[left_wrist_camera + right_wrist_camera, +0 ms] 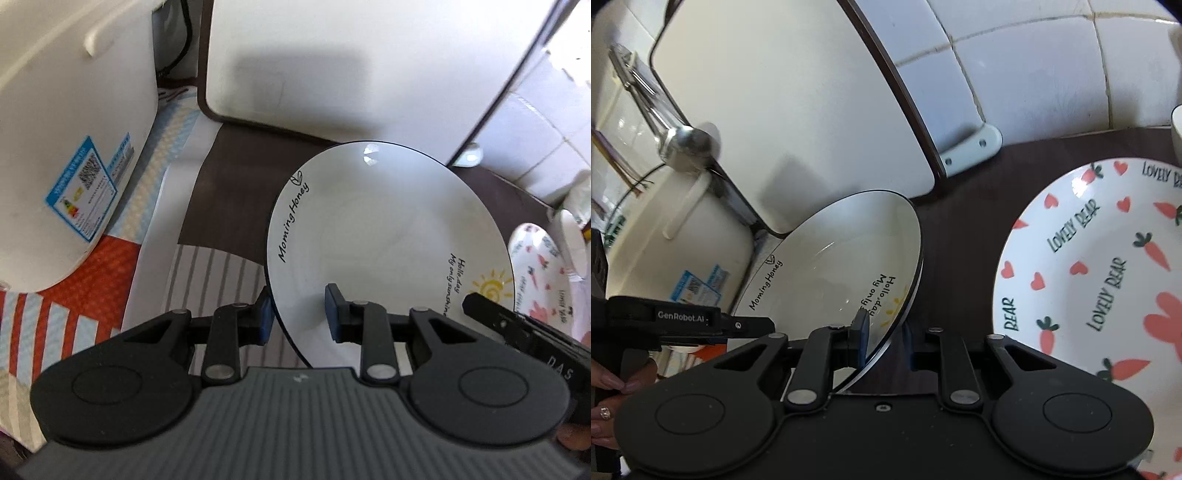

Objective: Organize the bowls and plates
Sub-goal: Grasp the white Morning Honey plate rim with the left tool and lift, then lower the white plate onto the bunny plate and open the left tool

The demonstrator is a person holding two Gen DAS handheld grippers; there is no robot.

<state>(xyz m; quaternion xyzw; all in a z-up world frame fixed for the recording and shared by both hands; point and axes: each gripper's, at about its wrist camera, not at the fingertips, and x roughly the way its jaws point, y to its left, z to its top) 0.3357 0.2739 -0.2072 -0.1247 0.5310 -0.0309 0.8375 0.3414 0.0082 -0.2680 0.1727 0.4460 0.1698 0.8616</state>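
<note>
A white plate with a black rim, "Morning Honey" lettering and a yellow sun point(388, 236) is tilted up off the dark countertop. My left gripper point(301, 314) straddles its near left rim, one blue pad behind it and one on its face, with a gap still showing. My right gripper point(882, 339) straddles the same plate point(842, 266) at its sun-side rim, pads either side. A second plate with carrots, hearts and "Lovely Bear" lettering point(1108, 280) lies flat to the right; it also shows in the left wrist view point(543, 273).
A white rice cooker point(62, 147) with a blue label stands at left on a striped cloth. A white rounded panel with a dark edge point(351, 66) leans behind the plates. A white tiled wall point(1034, 74) is at the back. A white cup point(1176, 129) is at far right.
</note>
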